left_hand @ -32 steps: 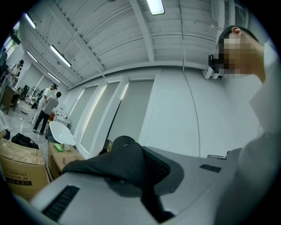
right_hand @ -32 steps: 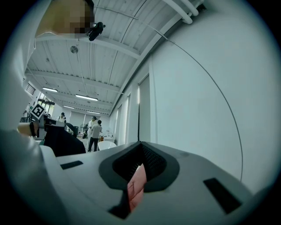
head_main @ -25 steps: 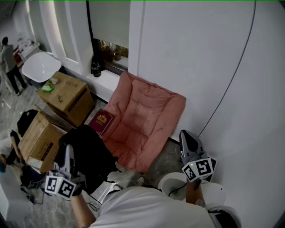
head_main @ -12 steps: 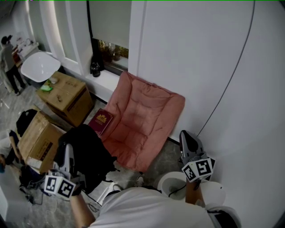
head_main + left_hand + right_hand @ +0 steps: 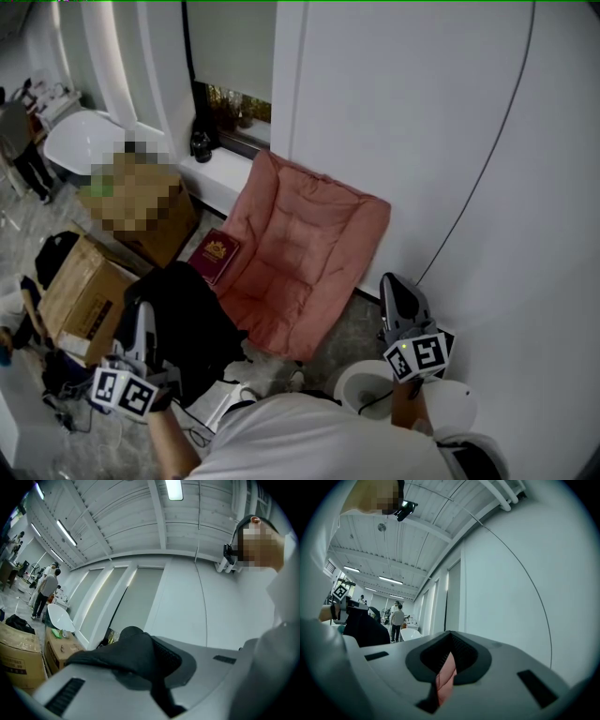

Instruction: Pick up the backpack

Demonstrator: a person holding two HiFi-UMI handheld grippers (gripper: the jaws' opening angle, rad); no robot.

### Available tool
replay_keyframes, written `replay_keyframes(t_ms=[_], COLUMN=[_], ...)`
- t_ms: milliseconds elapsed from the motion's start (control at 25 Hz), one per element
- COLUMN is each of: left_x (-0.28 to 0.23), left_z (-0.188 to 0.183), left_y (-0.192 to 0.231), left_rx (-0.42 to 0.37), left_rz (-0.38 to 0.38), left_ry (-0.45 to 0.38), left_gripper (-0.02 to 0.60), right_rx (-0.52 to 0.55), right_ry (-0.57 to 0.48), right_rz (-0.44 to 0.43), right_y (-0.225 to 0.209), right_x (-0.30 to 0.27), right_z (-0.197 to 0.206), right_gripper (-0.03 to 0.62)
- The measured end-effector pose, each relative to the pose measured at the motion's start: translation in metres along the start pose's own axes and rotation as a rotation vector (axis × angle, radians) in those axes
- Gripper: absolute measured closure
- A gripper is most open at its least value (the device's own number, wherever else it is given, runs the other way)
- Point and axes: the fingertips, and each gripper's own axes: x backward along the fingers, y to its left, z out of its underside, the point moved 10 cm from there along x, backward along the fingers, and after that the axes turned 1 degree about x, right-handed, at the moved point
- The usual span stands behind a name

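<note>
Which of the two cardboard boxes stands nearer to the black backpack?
The lower-left box, right beside the backpack; the other box stands farther back.

Chair (image 5: 305, 258) against wall (image 5: 422, 141); backpack (image 5: 183, 328) just left of chair; book (image 5: 216, 255) behind backpack; box (image 5: 80, 291) left of backpack.

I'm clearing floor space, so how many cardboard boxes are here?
2. The far box sits by the window ledge, left of the pink chair; the near box sits left of the black backpack. Others may be hidden.

Left claw (image 5: 144, 317), right claw (image 5: 393, 284): both closed
</note>
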Motion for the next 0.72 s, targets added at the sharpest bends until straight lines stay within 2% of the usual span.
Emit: replay_keyframes(t_ms=[480, 720], left_x=[-0.006, -0.012], left_z=[0.001, 0.004], left_y=[0.006, 0.009], left_rx=[0.035, 0.046], left_rz=[0.028, 0.017], left_ry=[0.012, 0.018], left_gripper=[0.565, 0.565], right_rx=[0.007, 0.005], right_ry=[0.002, 0.007], right_rz=[-0.002, 0.001], right_y=[0.007, 0.004], right_x=[-0.009, -0.014], right_z=[-0.004, -0.003], right_gripper=[0.572, 0.572])
